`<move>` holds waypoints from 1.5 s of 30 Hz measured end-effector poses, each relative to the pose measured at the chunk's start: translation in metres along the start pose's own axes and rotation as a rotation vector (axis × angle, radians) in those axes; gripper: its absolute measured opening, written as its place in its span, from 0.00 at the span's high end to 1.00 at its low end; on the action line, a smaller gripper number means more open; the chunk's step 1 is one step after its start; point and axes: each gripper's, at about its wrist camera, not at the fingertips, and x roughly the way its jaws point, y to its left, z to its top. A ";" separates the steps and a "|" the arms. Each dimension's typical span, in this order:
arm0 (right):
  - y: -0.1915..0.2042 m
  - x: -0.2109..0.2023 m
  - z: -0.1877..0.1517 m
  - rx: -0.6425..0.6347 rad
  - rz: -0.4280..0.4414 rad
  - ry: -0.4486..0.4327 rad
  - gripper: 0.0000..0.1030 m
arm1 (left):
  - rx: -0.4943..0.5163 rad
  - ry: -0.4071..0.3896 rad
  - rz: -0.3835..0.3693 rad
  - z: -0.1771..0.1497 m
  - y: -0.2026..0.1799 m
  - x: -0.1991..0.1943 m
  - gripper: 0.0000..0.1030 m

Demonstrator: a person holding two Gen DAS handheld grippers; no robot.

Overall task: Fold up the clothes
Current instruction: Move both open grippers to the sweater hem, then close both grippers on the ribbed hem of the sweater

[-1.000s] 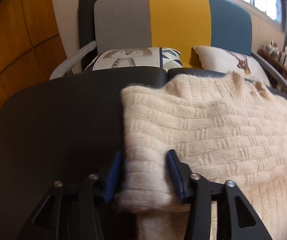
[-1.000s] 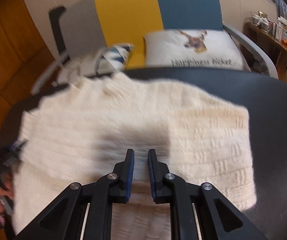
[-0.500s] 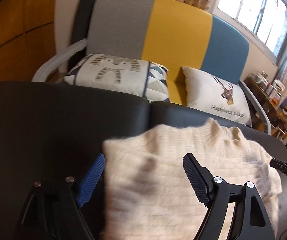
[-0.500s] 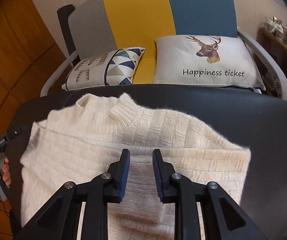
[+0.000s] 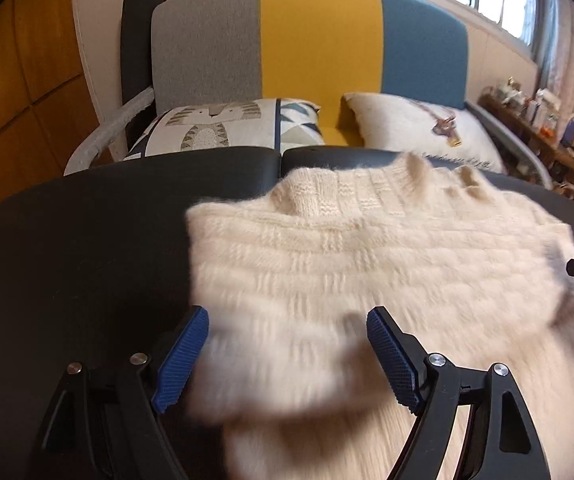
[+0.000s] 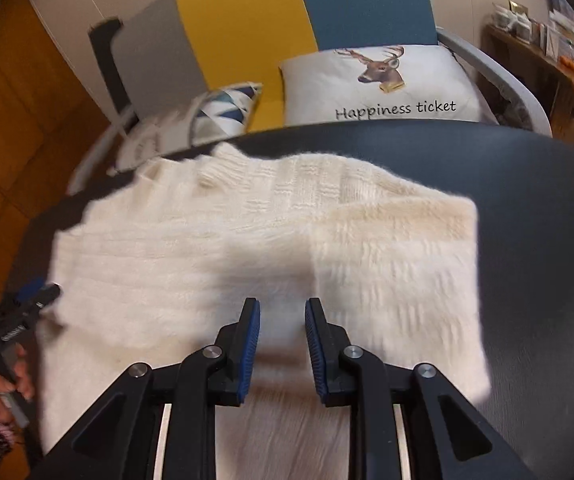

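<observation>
My left claw stood spread wide, released, over the near edge of the fluffy cream knitted sweater. My right claw gaped narrowly, gripping nothing. The sweater lay folded on the dark padded table; beyond sat the grey-yellow-blue sofa.

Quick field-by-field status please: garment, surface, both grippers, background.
garment: cream knit sweater, lying flat, sides folded in, collar at the far edge
surface: dark padded table
left gripper: open wide, sweater's near-left edge between the fingers, not clamped
right gripper: partly open over the sweater's near middle, no grip
background: grey-yellow-blue sofa, deer cushion
</observation>
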 end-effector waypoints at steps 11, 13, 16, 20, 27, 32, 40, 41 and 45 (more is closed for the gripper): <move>-0.017 -0.111 -0.099 -0.018 0.090 0.023 0.77 | -0.017 0.116 -0.210 -0.101 0.026 -0.083 0.14; -0.019 -0.119 -0.121 -0.023 0.098 0.071 0.76 | -0.013 0.167 -0.249 -0.123 0.027 -0.092 0.13; -0.021 -0.125 -0.154 -0.032 0.102 0.150 0.76 | -0.028 0.192 -0.292 -0.145 0.030 -0.103 0.13; -0.027 -0.131 -0.191 0.014 0.130 0.228 0.76 | -0.054 0.212 -0.346 -0.173 0.035 -0.118 0.10; -0.038 -0.129 -0.228 0.128 0.219 0.286 0.73 | -0.069 0.232 -0.420 -0.195 0.034 -0.132 0.05; -0.029 -0.116 -0.244 0.131 0.282 0.318 0.72 | -0.067 0.249 -0.444 -0.203 0.035 -0.139 0.05; -0.021 -0.106 -0.245 0.143 0.342 0.279 0.71 | -0.040 0.246 -0.481 -0.215 0.023 -0.143 0.01; -0.020 -0.105 -0.245 0.144 0.346 0.276 0.71 | -0.041 0.249 -0.501 -0.217 0.021 -0.144 0.01; -0.019 -0.104 -0.246 0.146 0.383 0.264 0.71 | -0.084 0.316 -0.615 -0.226 0.012 -0.138 0.01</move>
